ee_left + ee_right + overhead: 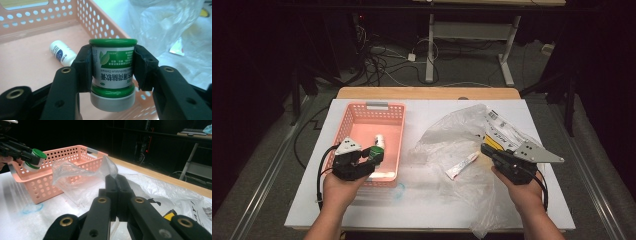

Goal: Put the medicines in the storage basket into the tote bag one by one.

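Two hand-held grippers at work: left hand-held gripper (113,72) clamped across the label of a green-lidded ointment jar (113,72), pads on opposite sides of the body, green end pointing away, white end nearest the wrist. Held just above the near right part of the pink basket (362,112), over its floor and close to the right wall. To finish well, judged from this pose: lower until the jar is near the basket floor, keep it level, then part the jaws gently so the round body does not roll. Best set down short of the small white bottle (61,53) lying on its side ahead and to the left of the jaws, and clear of the perforated wall on the right, where a jaw could catch. Right hand-held gripper (117,182) clenched on a fold of the clear plastic bag (75,178), pinching a peak of film and lifting it off the table (422,202); worth holding steady so the bag mouth stays open and the film does not drift toward the basket. Farther out beside that gripper, a small white-and-red tube (462,165) inside the bag, plus a printed yellow-and-white package (502,132) beyond it. Faint blue ring mark (31,208) on the table in front of the basket, no obstacle. Loose film nearest the basket the likeliest snag.
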`<action>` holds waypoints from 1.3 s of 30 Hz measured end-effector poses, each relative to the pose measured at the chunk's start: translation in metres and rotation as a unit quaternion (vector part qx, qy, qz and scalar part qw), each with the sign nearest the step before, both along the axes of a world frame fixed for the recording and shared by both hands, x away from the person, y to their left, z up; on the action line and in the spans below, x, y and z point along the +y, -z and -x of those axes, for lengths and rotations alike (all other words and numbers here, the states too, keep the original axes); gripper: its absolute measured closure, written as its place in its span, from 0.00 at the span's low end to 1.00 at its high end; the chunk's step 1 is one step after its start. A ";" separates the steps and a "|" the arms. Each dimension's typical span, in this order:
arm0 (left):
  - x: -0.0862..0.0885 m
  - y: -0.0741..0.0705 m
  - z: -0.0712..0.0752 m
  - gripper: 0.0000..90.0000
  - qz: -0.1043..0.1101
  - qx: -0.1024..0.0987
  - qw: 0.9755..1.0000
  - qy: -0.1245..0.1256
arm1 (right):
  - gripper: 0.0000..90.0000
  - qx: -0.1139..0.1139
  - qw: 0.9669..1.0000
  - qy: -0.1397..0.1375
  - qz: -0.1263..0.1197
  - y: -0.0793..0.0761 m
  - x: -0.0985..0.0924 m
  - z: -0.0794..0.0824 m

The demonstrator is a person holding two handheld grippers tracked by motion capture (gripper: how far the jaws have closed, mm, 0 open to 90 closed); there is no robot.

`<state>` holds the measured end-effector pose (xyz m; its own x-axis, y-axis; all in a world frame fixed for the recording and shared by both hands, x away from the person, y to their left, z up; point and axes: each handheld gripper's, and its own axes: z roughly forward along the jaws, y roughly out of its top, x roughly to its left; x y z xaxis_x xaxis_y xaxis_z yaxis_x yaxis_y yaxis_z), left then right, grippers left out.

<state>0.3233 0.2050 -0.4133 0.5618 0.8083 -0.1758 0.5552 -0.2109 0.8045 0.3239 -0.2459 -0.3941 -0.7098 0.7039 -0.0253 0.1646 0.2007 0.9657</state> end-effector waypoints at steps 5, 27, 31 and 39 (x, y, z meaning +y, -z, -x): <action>-0.003 -0.009 0.007 0.60 0.019 -0.012 1.000 0.008 | 1.00 -0.002 1.000 0.000 -0.003 -0.002 -0.001 0.001; -0.047 -0.021 0.025 0.60 0.039 -0.027 0.996 0.081 | 1.00 -0.008 1.000 -0.001 -0.004 -0.006 -0.001 0.003; -0.058 -0.018 0.026 0.60 0.035 -0.020 0.995 0.096 | 1.00 -0.008 1.000 -0.003 -0.004 -0.006 0.000 0.003; -0.077 -0.011 0.027 0.60 0.028 -0.011 0.992 0.121 | 1.00 -0.009 1.000 -0.004 -0.002 -0.005 0.001 0.003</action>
